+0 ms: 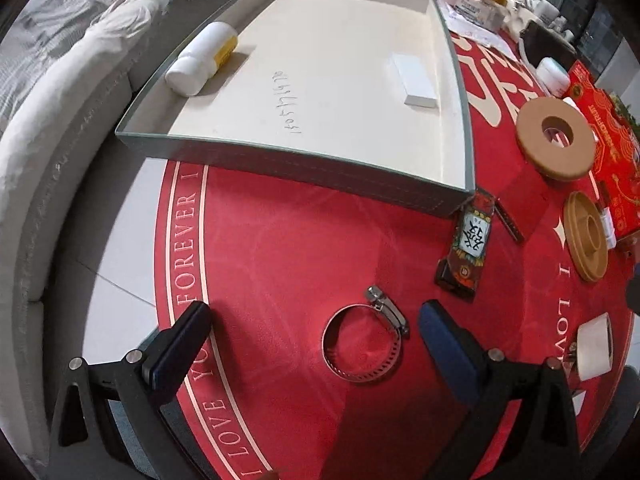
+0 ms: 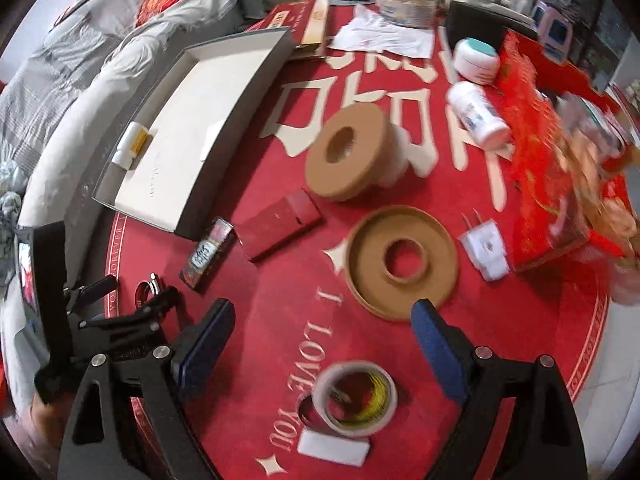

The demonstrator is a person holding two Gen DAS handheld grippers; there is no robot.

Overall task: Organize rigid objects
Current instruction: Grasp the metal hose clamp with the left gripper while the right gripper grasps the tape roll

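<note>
- Red round mat (image 1: 280, 248) with cream lettering covers your work surface.
- Grey tray (image 1: 256, 160), white inside: white bottle (image 1: 202, 58) lying at its left wall, small white box (image 1: 414, 82) near its right wall.
- Your left gripper (image 1: 312, 344): jaws wide apart, gripping nothing, metal hose clamp (image 1: 366, 340) on the mat between them.
- Your right gripper (image 2: 324, 352): jaws wide, empty, tape roll (image 2: 354, 398) just below.
- Cork ring (image 2: 402, 262) beyond, near a white plug (image 2: 486, 248).
</note>
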